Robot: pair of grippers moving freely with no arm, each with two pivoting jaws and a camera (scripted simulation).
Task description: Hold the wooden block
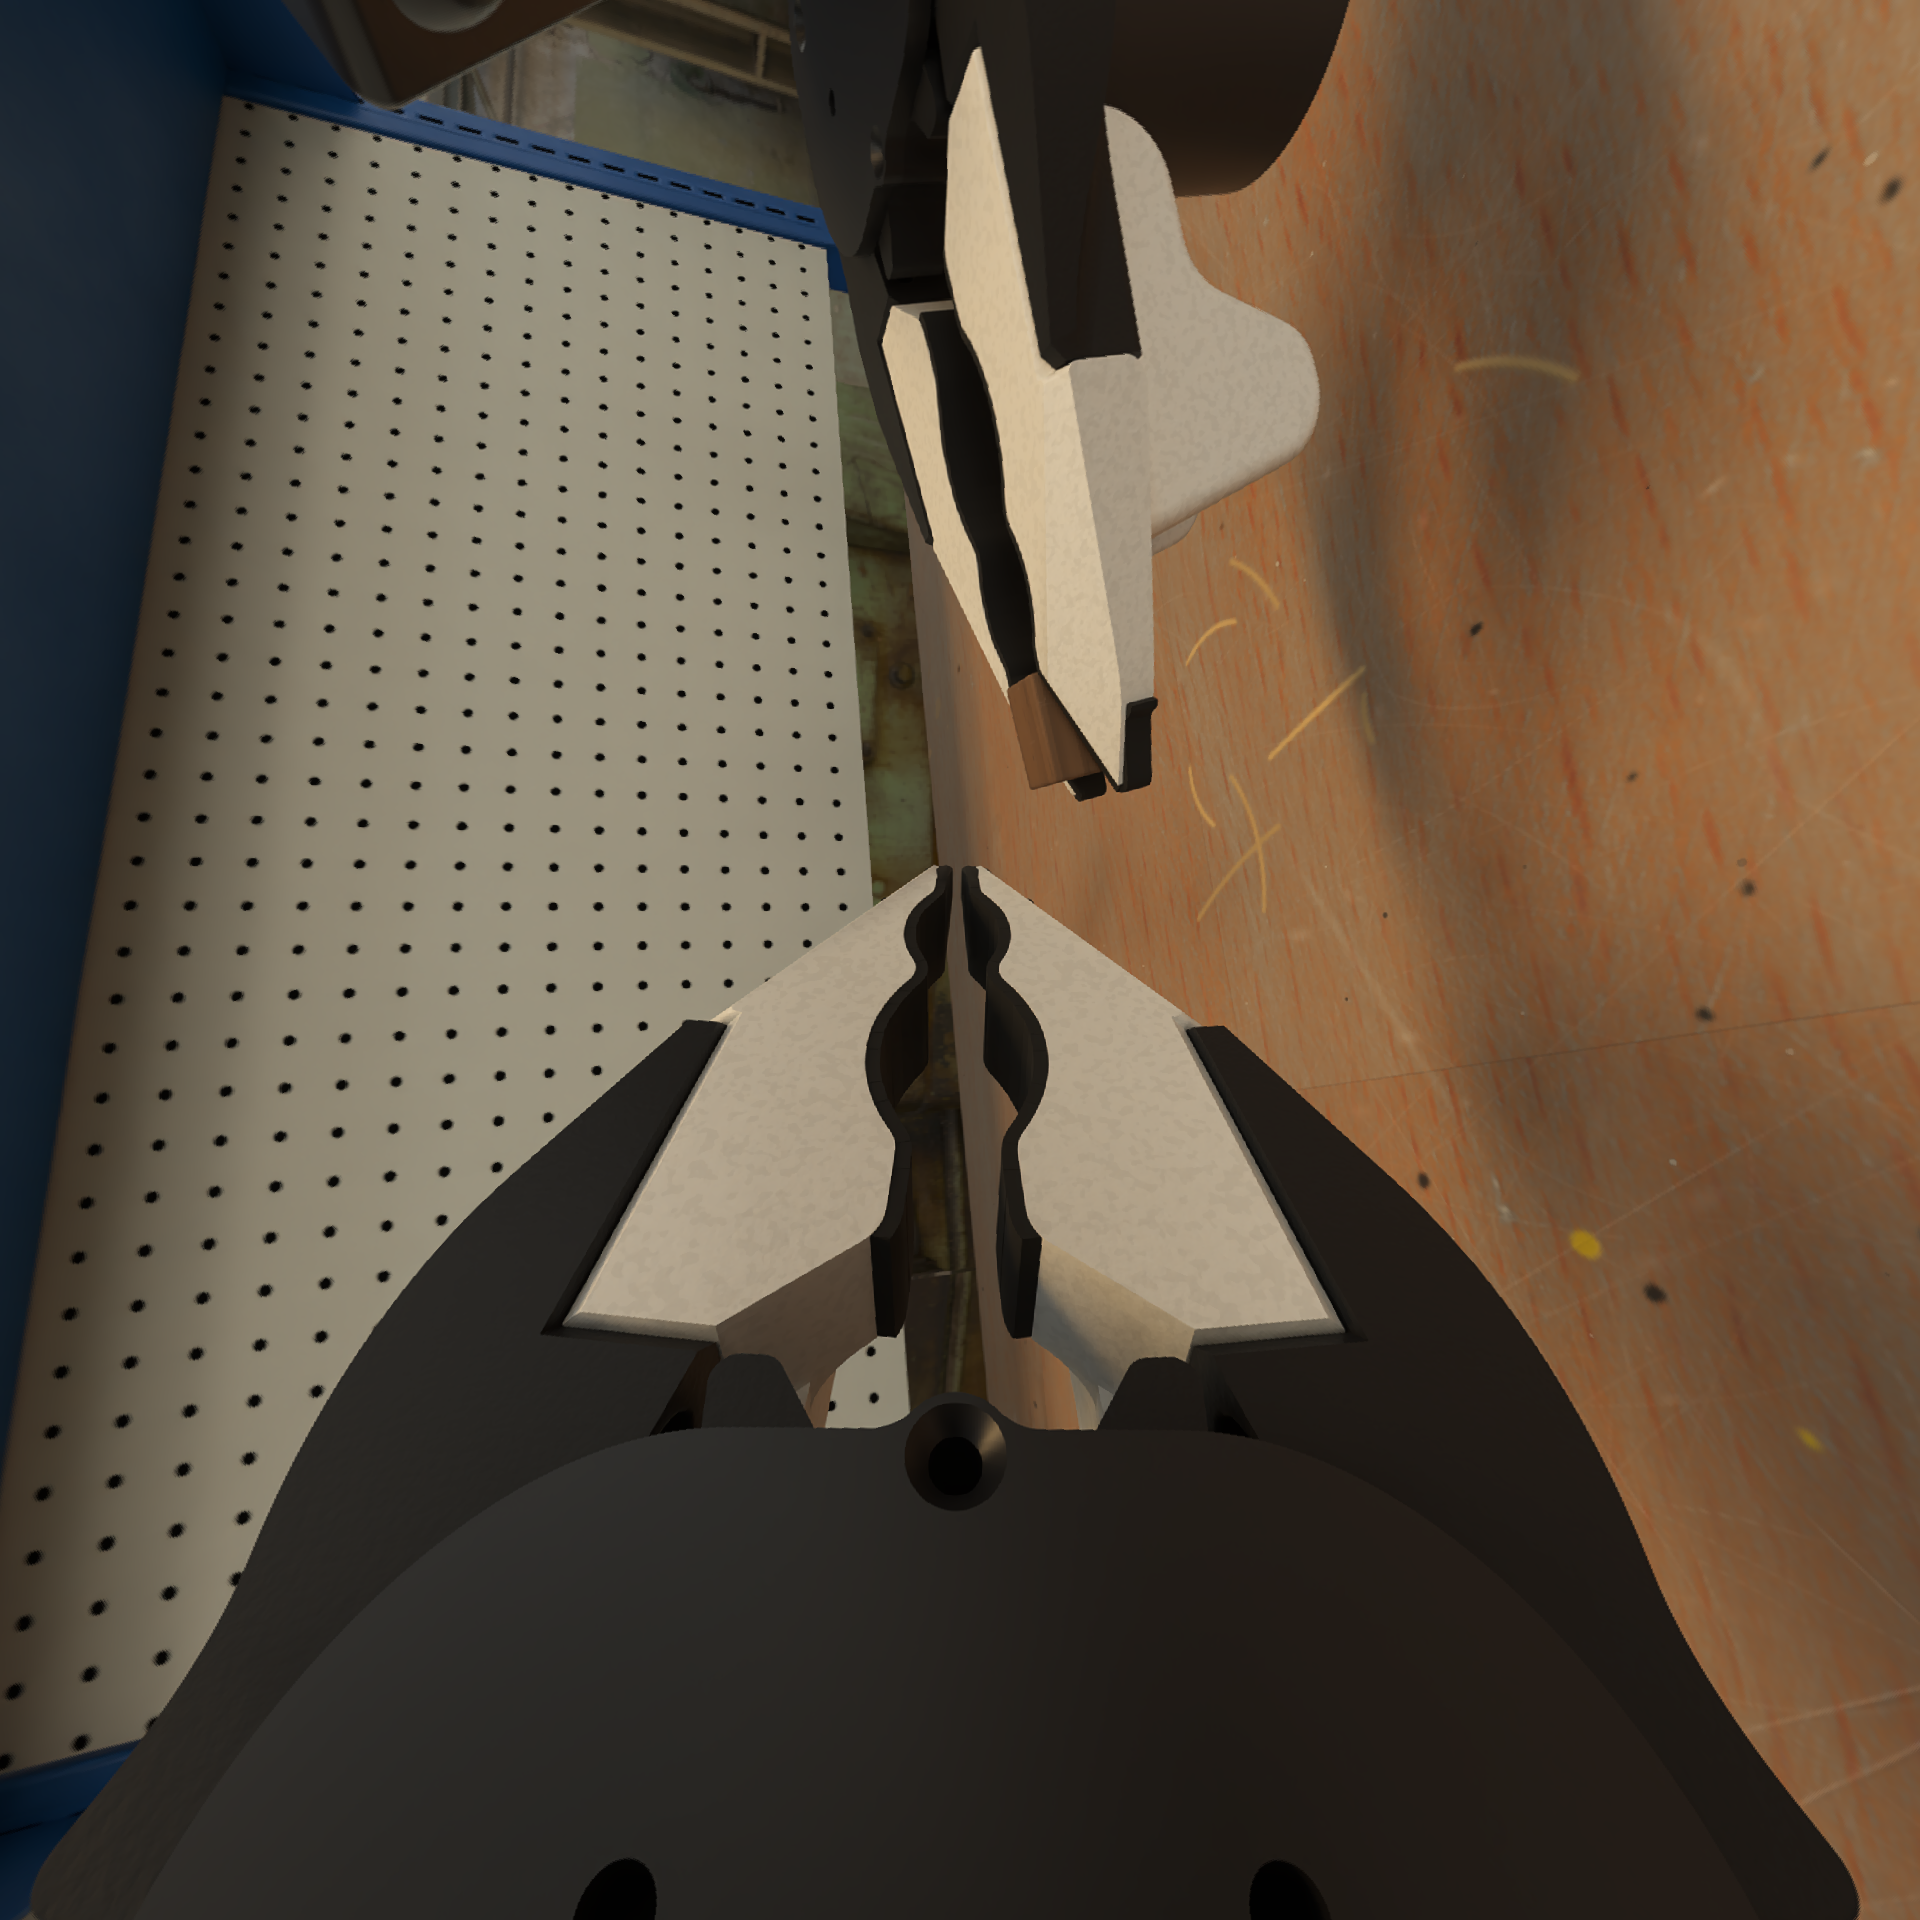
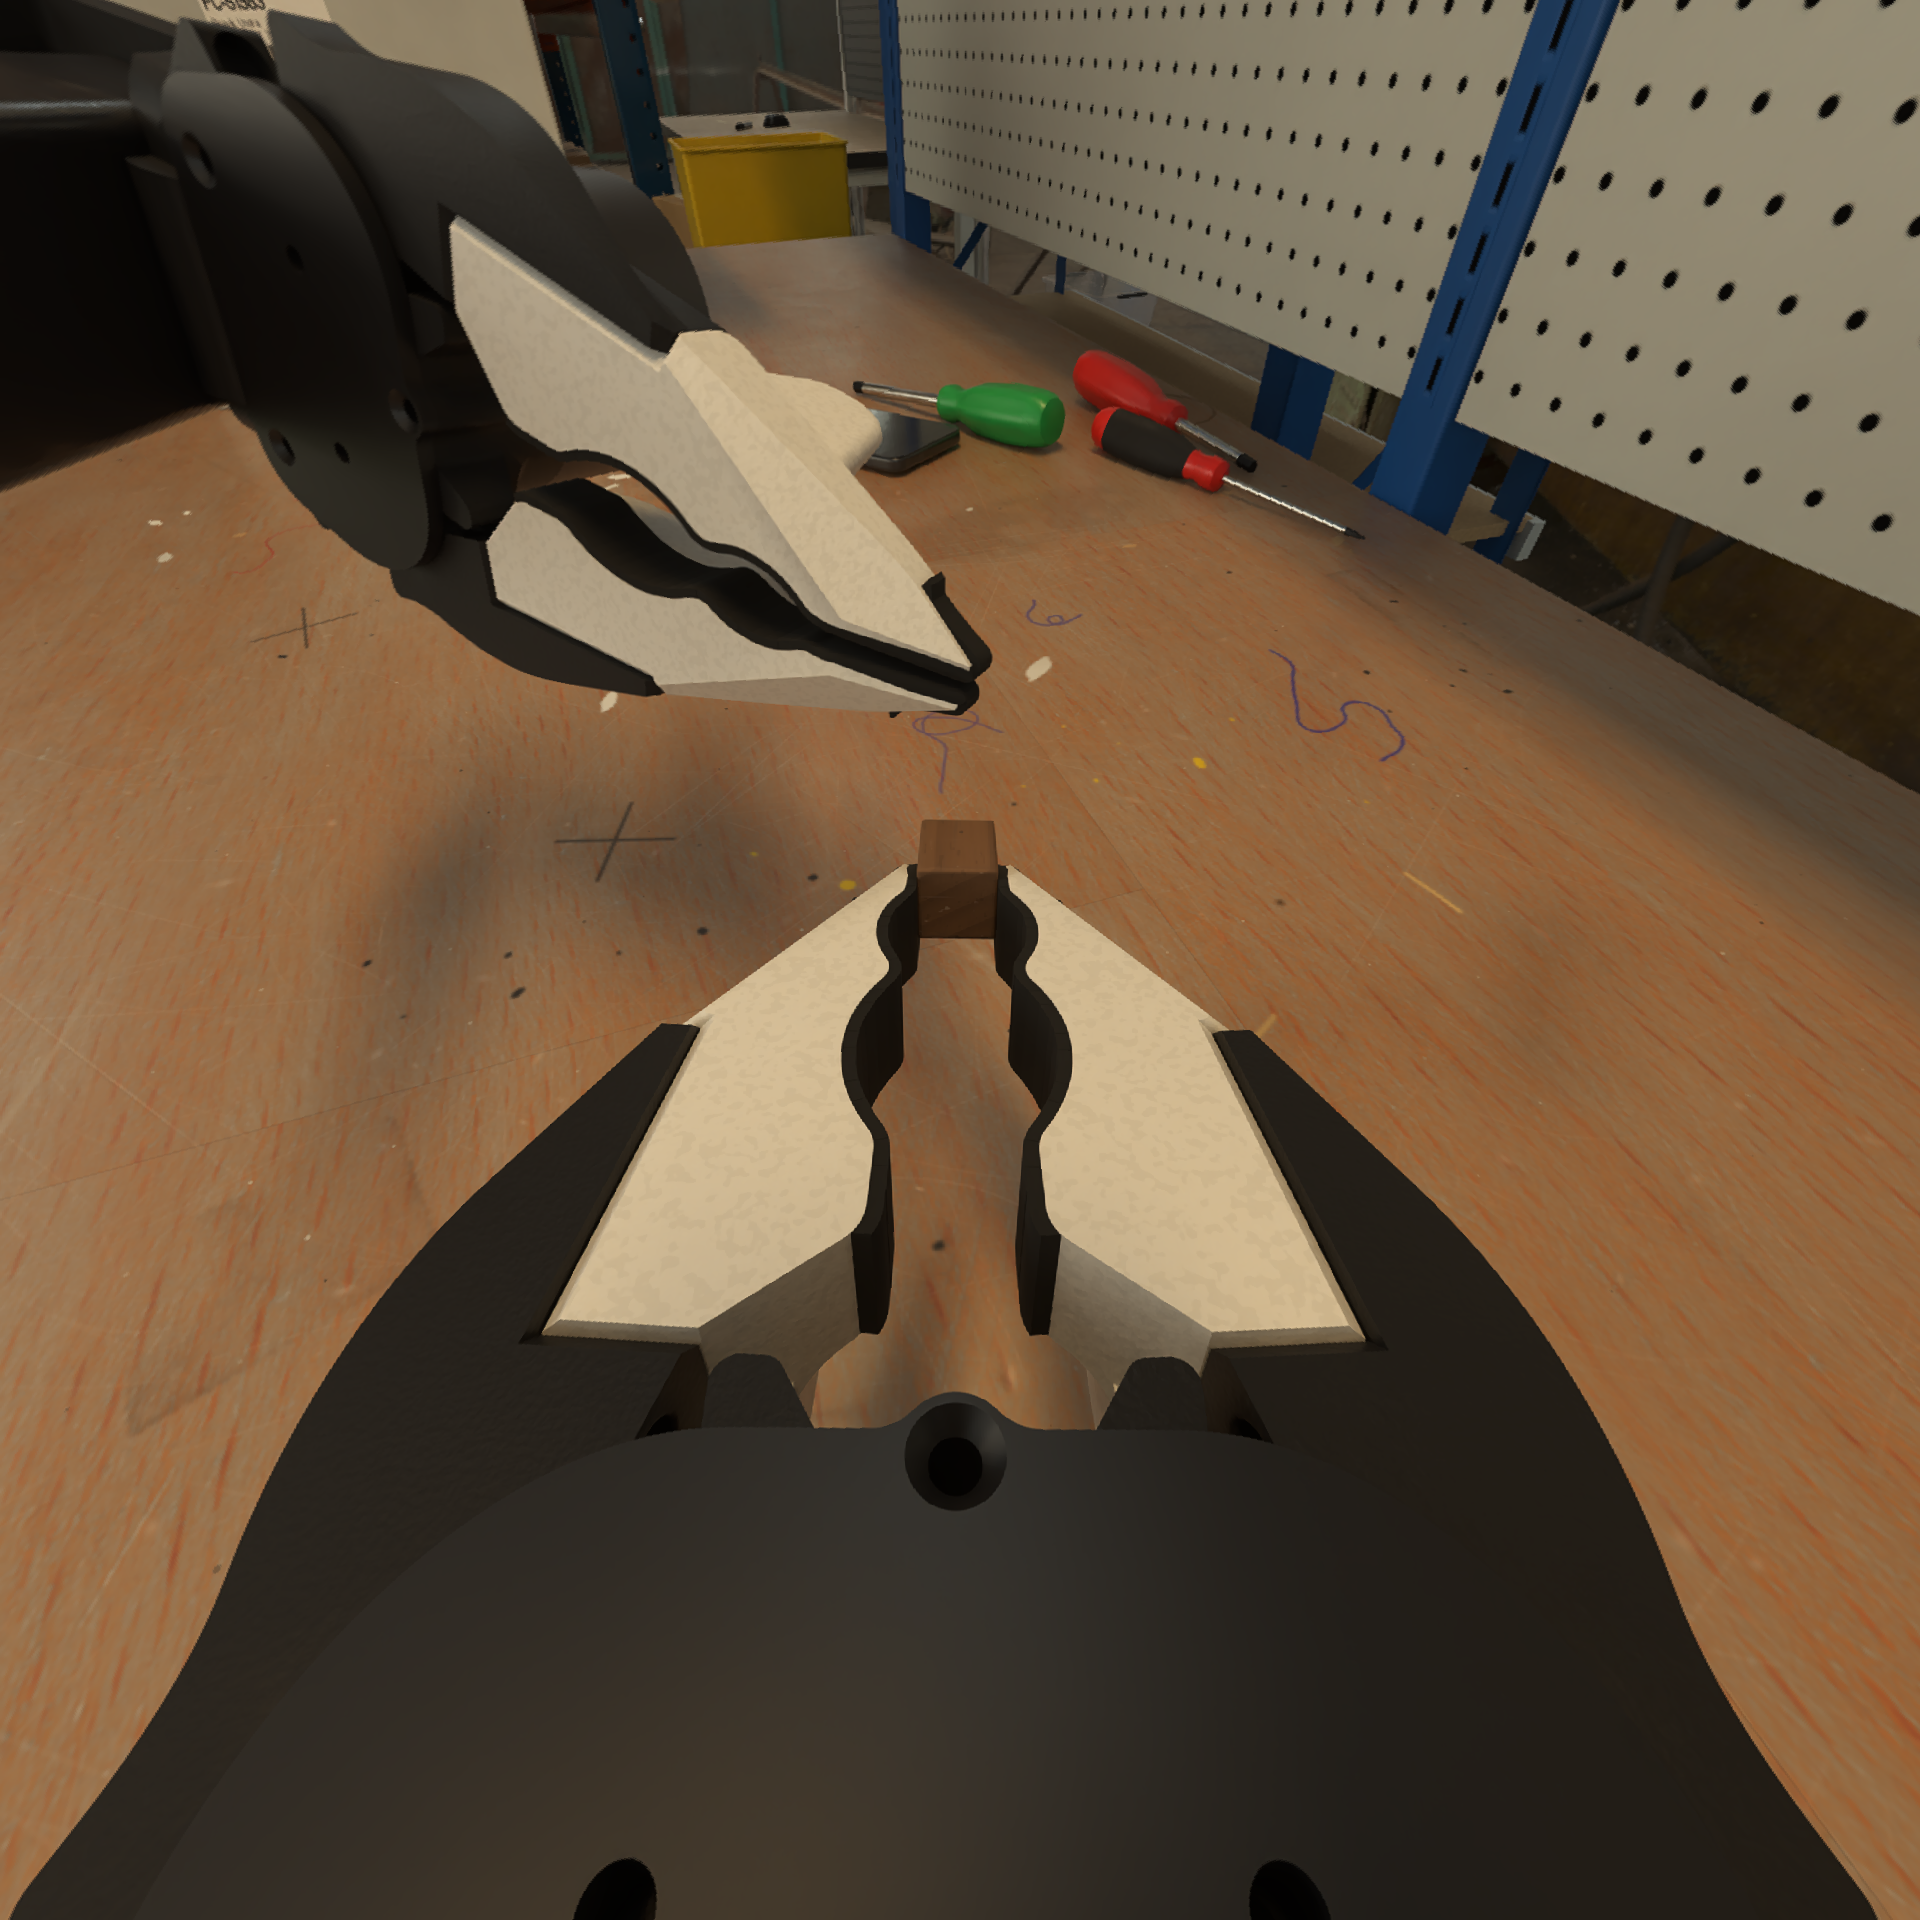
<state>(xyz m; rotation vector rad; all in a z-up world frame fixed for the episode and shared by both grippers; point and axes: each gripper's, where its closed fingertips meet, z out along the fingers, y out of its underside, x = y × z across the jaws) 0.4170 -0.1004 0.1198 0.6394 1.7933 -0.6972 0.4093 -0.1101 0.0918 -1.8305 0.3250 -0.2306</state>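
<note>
A small brown wooden block (image 2: 957,878) sits pinched between the tips of my right gripper (image 2: 957,883), held above the wooden bench. In the left wrist view the right gripper (image 1: 1091,779) shows from the side with the block (image 1: 1044,732) at its tips. My left gripper (image 1: 956,883) is shut and empty, its tips a short way from the block. It also shows in the right wrist view (image 2: 961,681), at upper left, tilted down over the bench, just beyond the block.
A green-handled screwdriver (image 2: 997,412), two red-handled screwdrivers (image 2: 1127,384) (image 2: 1174,452) and a dark phone (image 2: 914,442) lie at the bench's back. A yellow bin (image 2: 764,187) stands farther off. A pegboard (image 2: 1351,208) on blue posts (image 2: 1475,270) lines the right side.
</note>
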